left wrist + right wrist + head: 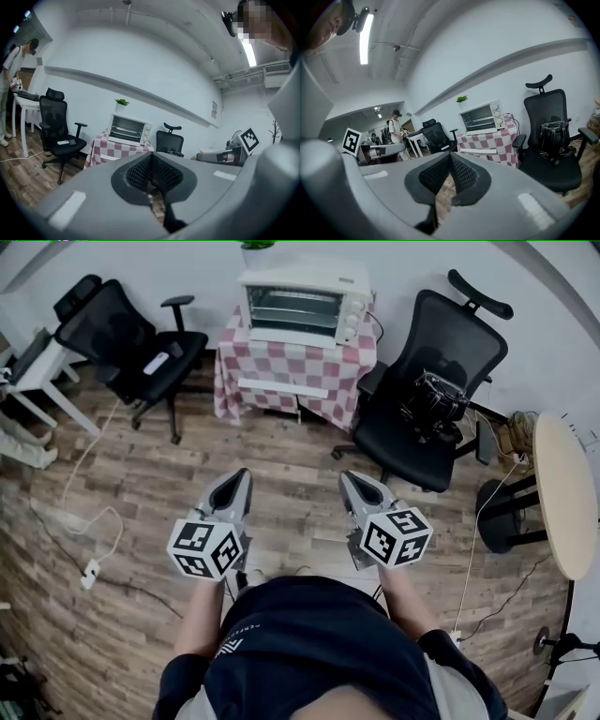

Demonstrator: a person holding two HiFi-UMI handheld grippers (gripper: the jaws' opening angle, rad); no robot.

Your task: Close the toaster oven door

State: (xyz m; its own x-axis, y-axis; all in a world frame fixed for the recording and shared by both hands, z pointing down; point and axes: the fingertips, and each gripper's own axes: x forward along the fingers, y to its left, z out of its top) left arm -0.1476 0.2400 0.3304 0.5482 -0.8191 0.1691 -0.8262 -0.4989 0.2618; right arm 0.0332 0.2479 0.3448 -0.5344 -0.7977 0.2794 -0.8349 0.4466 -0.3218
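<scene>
The white toaster oven [302, 301] stands on a small table with a red-and-white checkered cloth [291, 367] at the far wall; it also shows in the left gripper view as the oven [130, 130] and in the right gripper view as the oven [483, 117]. Wire racks show at its front; whether the door is down I cannot tell from here. My left gripper [246, 472] and right gripper [347, 475] hang side by side over the wood floor, well short of the table. Both are shut and empty, the left gripper [151, 157] and right gripper [450, 157] with pads touching.
A black office chair [131, 338] stands left of the table, another one carrying a black bag [433, 401] stands right of it. A round table [564, 493] is at the right edge, a white desk [37, 367] at the left. A cable with a power strip [91, 573] lies on the floor. A person [11, 70] stands by the desk.
</scene>
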